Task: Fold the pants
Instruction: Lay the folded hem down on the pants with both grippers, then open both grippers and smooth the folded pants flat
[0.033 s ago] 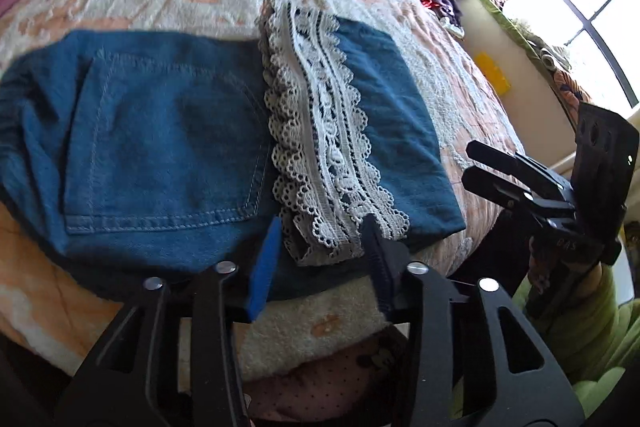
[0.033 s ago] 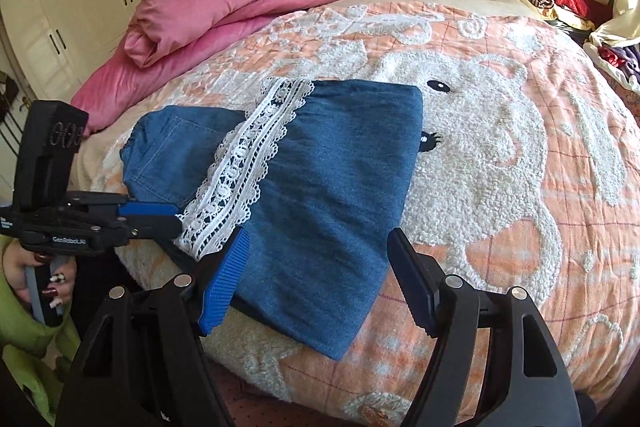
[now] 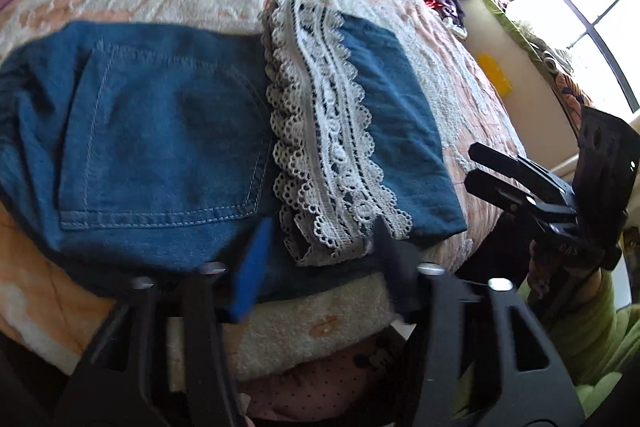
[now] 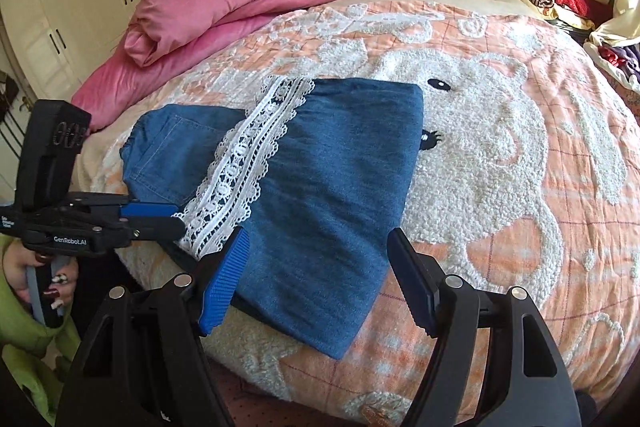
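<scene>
While the folded denim pants (image 4: 320,195) lie on the bedspread (image 4: 520,187) just ahead of both tools, left gripper (image 3: 320,259) jaws are closing, lace trim (image 3: 328,147) edge between them, pads not pressing. Right gripper (image 4: 316,279) spread wide, hovering over the near denim edge, empty.

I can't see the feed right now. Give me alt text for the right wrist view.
Folded denim pants with a white lace trim lie on a peach bedspread with a fluffy white animal design. The right gripper hovers over their near edge, jaws open and gripping nothing. At left, the left gripper sits by the lace end, jaws closing; a pink duvet lies behind.
</scene>
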Demonstrator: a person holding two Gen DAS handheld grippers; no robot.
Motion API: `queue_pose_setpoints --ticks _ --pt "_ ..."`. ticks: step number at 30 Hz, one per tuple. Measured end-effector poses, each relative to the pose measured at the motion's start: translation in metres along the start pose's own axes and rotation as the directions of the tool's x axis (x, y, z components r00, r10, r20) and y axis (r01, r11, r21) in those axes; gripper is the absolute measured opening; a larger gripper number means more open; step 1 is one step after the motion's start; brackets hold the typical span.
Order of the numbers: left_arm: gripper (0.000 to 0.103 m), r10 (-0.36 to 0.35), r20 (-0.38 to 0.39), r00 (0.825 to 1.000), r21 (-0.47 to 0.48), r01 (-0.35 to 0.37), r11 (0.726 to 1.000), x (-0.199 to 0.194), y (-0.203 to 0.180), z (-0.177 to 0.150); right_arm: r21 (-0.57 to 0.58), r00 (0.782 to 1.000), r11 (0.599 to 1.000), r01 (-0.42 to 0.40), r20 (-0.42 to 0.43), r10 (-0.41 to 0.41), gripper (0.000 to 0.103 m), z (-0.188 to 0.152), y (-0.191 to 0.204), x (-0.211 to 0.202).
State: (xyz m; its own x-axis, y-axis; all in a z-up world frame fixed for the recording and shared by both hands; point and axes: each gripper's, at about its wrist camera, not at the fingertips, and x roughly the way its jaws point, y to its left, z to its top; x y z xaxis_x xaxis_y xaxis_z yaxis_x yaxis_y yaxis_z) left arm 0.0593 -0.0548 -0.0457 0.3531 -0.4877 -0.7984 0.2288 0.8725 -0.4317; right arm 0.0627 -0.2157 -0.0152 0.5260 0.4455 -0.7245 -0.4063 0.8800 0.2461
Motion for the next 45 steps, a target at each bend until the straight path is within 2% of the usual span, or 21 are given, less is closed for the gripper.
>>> queue_pose_setpoints --ticks 5,6,7,8,10,13,18,25,30,36,45 --pt "0.059 -0.005 -0.010 1.000 -0.020 0.005 1.000 0.013 0.000 -0.004 -0.002 1.000 1.000 -0.004 -0.011 0.004 0.070 -0.003 0.002 0.004" --pt "0.054 -0.009 -0.007 1.000 -0.026 0.009 1.000 0.015 0.000 -0.003 -0.001 1.000 1.000 -0.008 -0.013 0.008 0.070 -0.004 0.003 0.005" --pt "0.029 -0.025 -0.001 1.000 -0.034 0.025 0.999 0.016 0.000 -0.003 -0.003 1.000 1.000 -0.008 -0.016 0.008 0.070 -0.004 0.003 0.007" --pt "0.018 -0.038 0.002 0.999 -0.049 0.038 0.998 0.017 0.001 -0.003 -0.004 1.000 1.000 -0.008 -0.019 0.008 0.070 -0.004 0.003 0.008" --pt "0.016 -0.068 0.002 0.998 -0.087 0.068 0.994 0.019 0.005 -0.003 -0.005 0.999 1.000 -0.010 -0.036 0.010 0.070 -0.006 0.003 0.013" --pt "0.011 -0.069 0.005 0.998 -0.060 0.069 0.996 0.010 0.004 -0.004 -0.011 0.998 1.000 -0.021 -0.058 0.020 0.070 -0.007 0.005 0.016" --pt "0.011 0.018 0.028 0.999 0.067 -0.020 0.998 -0.007 -0.012 -0.010 -0.069 0.998 0.996 -0.048 -0.038 0.045 0.070 -0.002 0.020 0.011" --pt "0.015 0.091 0.013 0.996 0.148 -0.092 0.985 0.004 -0.021 -0.015 -0.103 0.994 0.994 -0.032 -0.103 0.022 0.070 -0.008 0.028 0.030" --pt "0.016 0.103 0.010 0.995 0.162 -0.104 0.981 0.008 -0.021 -0.015 -0.104 0.997 0.994 -0.009 -0.083 0.001 0.070 -0.006 0.026 0.028" --pt "0.021 0.118 0.008 0.993 0.171 -0.117 0.978 0.009 -0.023 -0.018 -0.119 0.984 0.993 0.019 -0.171 -0.039 0.070 -0.017 0.018 0.049" --pt "0.025 0.128 0.021 0.992 0.170 -0.129 0.977 0.007 -0.024 -0.017 -0.113 0.987 0.994 0.011 -0.157 -0.029 0.070 -0.017 0.018 0.045"
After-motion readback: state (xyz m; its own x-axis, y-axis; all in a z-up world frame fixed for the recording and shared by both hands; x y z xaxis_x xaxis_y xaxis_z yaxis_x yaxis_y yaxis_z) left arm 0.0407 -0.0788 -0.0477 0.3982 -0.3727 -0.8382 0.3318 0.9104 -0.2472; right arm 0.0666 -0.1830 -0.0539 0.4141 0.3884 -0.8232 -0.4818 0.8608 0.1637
